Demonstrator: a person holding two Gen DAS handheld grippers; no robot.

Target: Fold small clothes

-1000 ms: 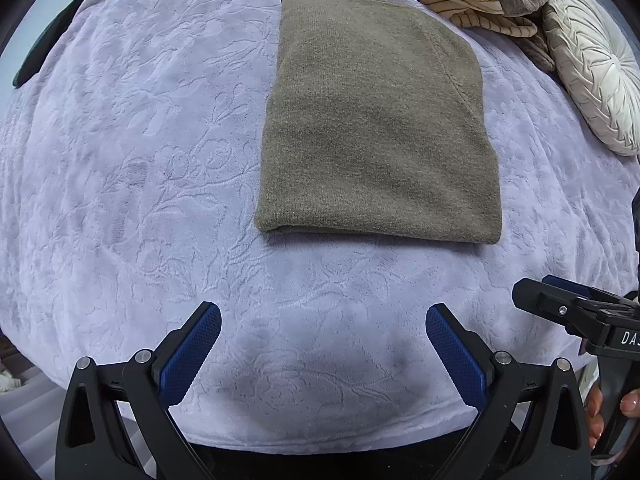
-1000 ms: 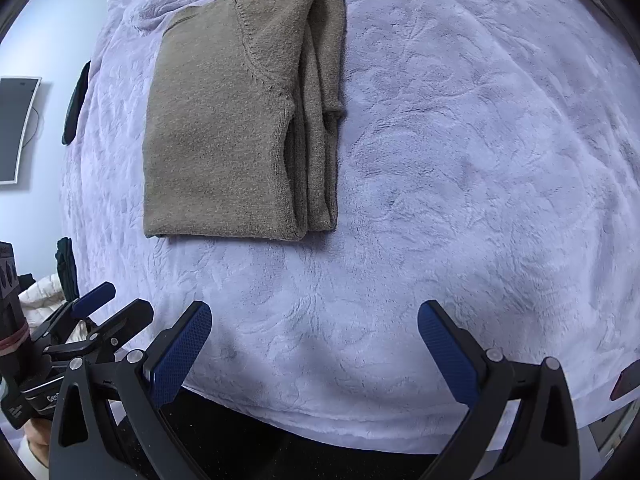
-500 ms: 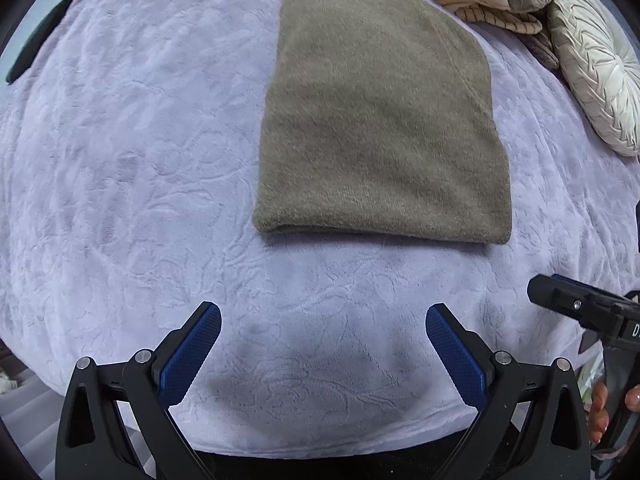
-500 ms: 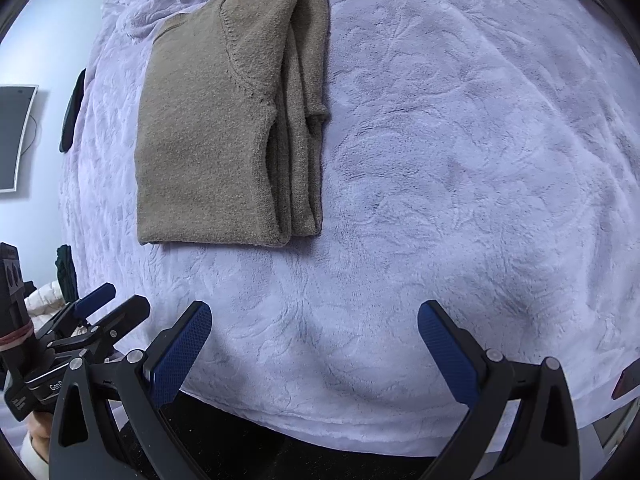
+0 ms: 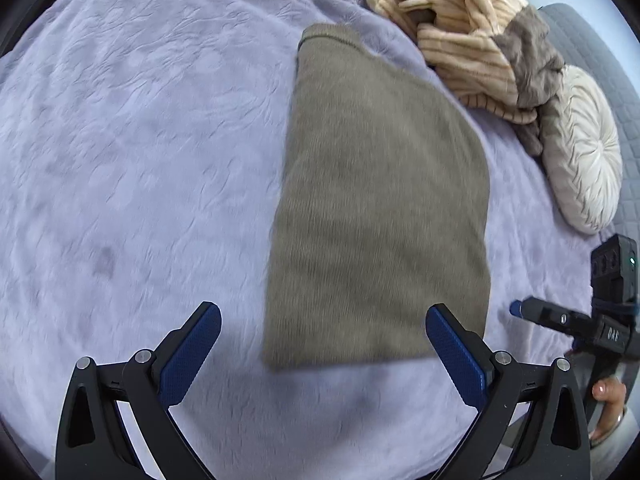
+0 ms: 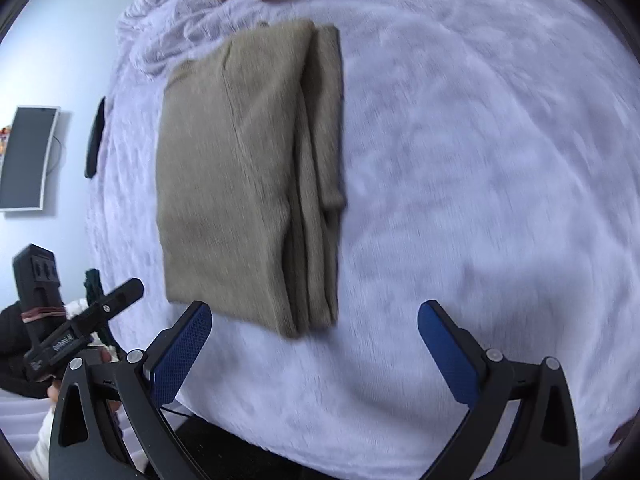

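An olive-brown knit sweater lies folded into a flat rectangle on the lavender bedspread. In the right wrist view the sweater shows stacked folded layers along its right edge. My left gripper is open and empty, just above the sweater's near edge. My right gripper is open and empty, over the sweater's near right corner. The right gripper also shows at the right of the left wrist view. The left gripper shows at the left of the right wrist view.
A tan striped plush garment with a grey-brown piece lies heaped at the far right of the bed. A round cream pleated cushion sits beside it. A dark flat object lies near the bed's left edge, and a monitor hangs on the wall.
Both grippers have moved forward toward the sweater, which now sits close to the fingertips. Both stay open and empty. The sweater has not moved.
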